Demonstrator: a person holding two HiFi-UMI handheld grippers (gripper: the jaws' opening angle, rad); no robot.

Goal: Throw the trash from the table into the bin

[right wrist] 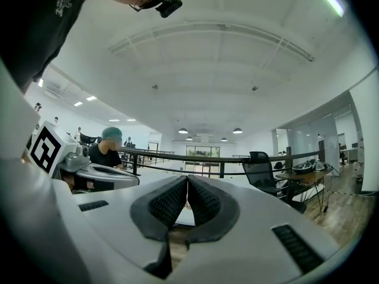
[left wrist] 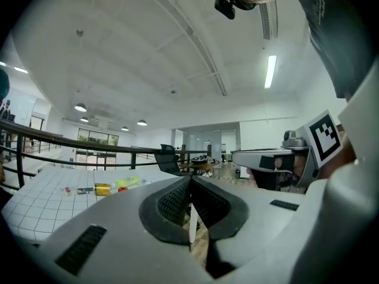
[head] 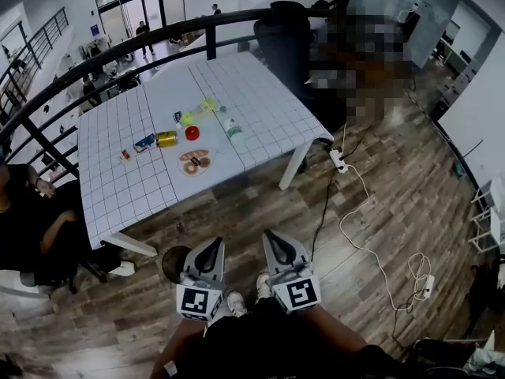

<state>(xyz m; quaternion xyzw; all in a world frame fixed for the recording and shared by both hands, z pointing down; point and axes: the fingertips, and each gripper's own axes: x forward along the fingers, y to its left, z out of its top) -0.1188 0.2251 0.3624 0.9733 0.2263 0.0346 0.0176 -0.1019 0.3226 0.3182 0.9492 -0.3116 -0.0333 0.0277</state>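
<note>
White-tiled table [head: 260, 93] sat well ahead, its trash clustered mid-top: gold can [head: 166, 138], red cap [head: 192, 133], plate [head: 194, 163]. Left gripper [head: 215, 247] and right gripper [head: 272, 239] were pinched closed, empty, well short. Arriving closed could knock that can rolling!

White gridded table [head: 260, 93] with scattered trash [head: 192, 133]

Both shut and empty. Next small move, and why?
Probably carry both forward toward the table. The left gripper and right gripper are shut, empty and over the wood floor, short of the table where the gold can and other trash lie.
</note>
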